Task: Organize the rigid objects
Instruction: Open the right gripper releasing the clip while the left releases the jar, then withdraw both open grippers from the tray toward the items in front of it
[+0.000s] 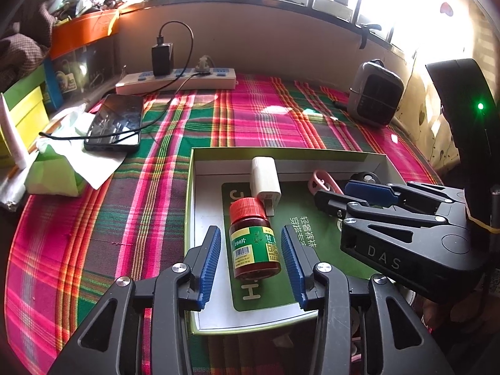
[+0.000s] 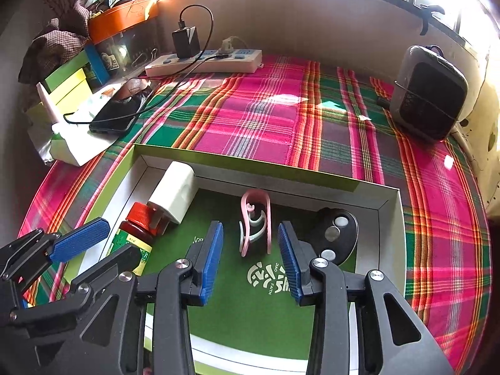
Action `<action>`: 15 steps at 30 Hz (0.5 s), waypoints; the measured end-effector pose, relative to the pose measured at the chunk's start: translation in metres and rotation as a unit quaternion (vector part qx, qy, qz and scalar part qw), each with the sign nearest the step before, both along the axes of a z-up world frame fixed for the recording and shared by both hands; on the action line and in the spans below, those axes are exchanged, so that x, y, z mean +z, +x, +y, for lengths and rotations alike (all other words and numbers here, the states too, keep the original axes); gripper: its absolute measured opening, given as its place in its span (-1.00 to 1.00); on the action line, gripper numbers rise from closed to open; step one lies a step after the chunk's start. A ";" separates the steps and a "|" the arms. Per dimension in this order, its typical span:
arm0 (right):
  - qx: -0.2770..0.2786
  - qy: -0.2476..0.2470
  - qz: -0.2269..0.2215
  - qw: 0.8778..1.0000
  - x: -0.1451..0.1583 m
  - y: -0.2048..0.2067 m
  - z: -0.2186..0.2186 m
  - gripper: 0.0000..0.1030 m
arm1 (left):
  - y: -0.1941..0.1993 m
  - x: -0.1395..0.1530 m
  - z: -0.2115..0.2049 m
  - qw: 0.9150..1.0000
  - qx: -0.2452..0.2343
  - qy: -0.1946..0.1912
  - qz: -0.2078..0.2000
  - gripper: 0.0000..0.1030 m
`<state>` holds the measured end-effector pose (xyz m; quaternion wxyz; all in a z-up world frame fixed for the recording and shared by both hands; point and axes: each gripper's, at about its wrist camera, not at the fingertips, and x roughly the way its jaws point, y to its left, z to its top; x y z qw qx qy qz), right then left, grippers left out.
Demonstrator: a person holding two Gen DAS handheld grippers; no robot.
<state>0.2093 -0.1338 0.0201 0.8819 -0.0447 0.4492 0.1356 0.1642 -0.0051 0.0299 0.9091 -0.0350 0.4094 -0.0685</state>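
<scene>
On the plaid-covered surface (image 1: 265, 118) the box (image 1: 281, 153) already holds bottle (image 1: 253, 243), charger (image 1: 265, 181), clip (image 2: 254, 222) and remote (image 2: 337, 234); both hand-held grippers, left (image 1: 250, 259) and right (image 2: 250, 259), gape wide, empty; sorting looks nearly finished

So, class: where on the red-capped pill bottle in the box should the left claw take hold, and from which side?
Grip the pill bottle across its labelled body, below the red cap. It lies with the cap pointing away, its round sides facing the two pads, so the left claw, open and already straddling it, can probably close from the base end. The white charger touches the cap, so avoid gripping there.
</scene>
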 end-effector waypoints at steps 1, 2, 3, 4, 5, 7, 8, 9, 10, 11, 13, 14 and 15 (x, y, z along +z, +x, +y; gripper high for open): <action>-0.002 0.002 -0.002 1.000 0.002 -0.002 -0.001 -0.25 | -0.002 0.001 0.000 1.000 -0.001 0.000 -0.002 -0.24; -0.004 0.004 -0.003 1.000 0.003 -0.005 -0.002 -0.25 | -0.004 0.002 0.000 1.000 -0.001 0.001 -0.003 -0.23; -0.006 0.007 -0.005 1.000 0.005 -0.008 -0.003 -0.25 | -0.006 0.004 0.001 1.000 0.000 0.002 -0.004 -0.23; -0.008 0.010 -0.008 1.000 0.007 -0.011 -0.005 -0.25 | -0.008 0.005 0.001 1.000 0.000 0.002 -0.007 -0.23; -0.010 0.013 -0.011 1.000 0.010 -0.015 -0.006 -0.25 | -0.011 0.006 0.001 1.000 -0.001 0.001 -0.009 -0.23; -0.014 0.019 -0.018 1.000 0.015 -0.022 -0.009 -0.25 | -0.016 0.010 0.003 1.000 -0.001 -0.002 -0.013 -0.23; -0.017 0.021 -0.021 0.999 0.018 -0.026 -0.011 -0.25 | -0.019 0.011 0.003 1.000 -0.002 -0.004 -0.015 -0.23; -0.019 0.023 -0.024 0.999 0.021 -0.030 -0.011 -0.25 | -0.022 0.013 0.003 1.000 0.000 -0.002 -0.018 -0.23; -0.021 0.024 -0.027 0.999 0.023 -0.034 -0.012 -0.25 | -0.026 0.016 0.003 1.000 0.000 0.004 -0.024 -0.23; -0.023 0.025 -0.030 0.999 0.025 -0.039 -0.013 -0.25 | -0.029 0.018 0.002 1.000 -0.002 0.008 -0.029 -0.23; -0.028 0.026 -0.035 0.999 0.029 -0.047 -0.016 -0.25 | -0.036 0.020 0.004 1.000 -0.003 0.005 -0.031 -0.23; -0.031 0.028 -0.038 0.998 0.030 -0.052 -0.017 -0.25 | -0.039 0.021 0.005 1.000 -0.004 0.001 -0.031 -0.23; -0.034 0.030 -0.040 0.998 0.031 -0.057 -0.018 -0.25 | -0.042 0.022 0.006 1.000 -0.003 0.001 -0.031 -0.23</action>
